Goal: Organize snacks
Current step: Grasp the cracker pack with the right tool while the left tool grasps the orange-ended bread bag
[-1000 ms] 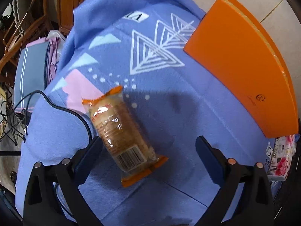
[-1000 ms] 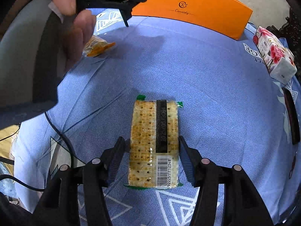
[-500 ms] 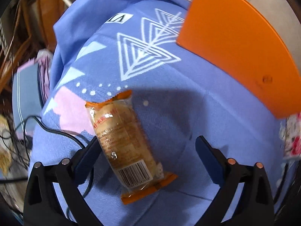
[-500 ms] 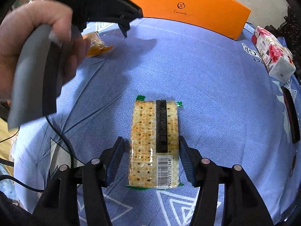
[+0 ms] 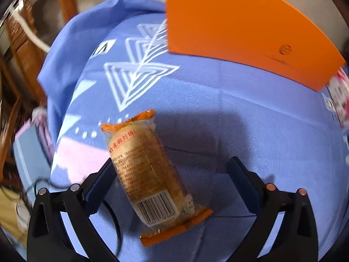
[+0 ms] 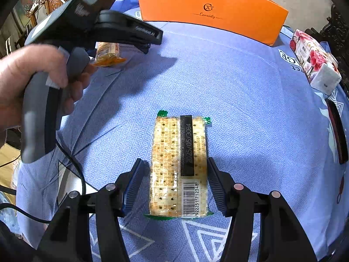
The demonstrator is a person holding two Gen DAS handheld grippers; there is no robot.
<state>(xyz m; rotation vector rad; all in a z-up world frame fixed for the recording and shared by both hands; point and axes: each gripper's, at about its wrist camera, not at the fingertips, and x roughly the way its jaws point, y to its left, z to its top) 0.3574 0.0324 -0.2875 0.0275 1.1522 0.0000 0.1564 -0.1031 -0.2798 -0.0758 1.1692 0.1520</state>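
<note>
An orange-wrapped snack pack (image 5: 150, 174) lies on the blue cloth (image 5: 240, 113). My left gripper (image 5: 172, 181) hangs over it, open, with the pack between the fingers and close to the left one. In the right wrist view the same pack (image 6: 108, 53) shows under the left gripper (image 6: 150, 43), which a hand (image 6: 26, 83) holds. A clear pack of crackers (image 6: 178, 166) with green ends lies flat on the cloth. My right gripper (image 6: 175, 183) straddles its near half, open, with a thin strip of cloth showing beside the left pad.
A flat orange box (image 6: 207, 6) stands along the far edge of the table. At the right edge lie a flowered tissue pack (image 6: 314, 61) and a dark flat object (image 6: 337, 131). A black cable (image 6: 72, 159) runs over the left side. Wooden furniture (image 5: 28, 50) stands beyond the cloth.
The left gripper has rolled and shifted slightly, so the orange pack now lies more in line between its fingers. The right gripper and the cracker pack have not moved.
</note>
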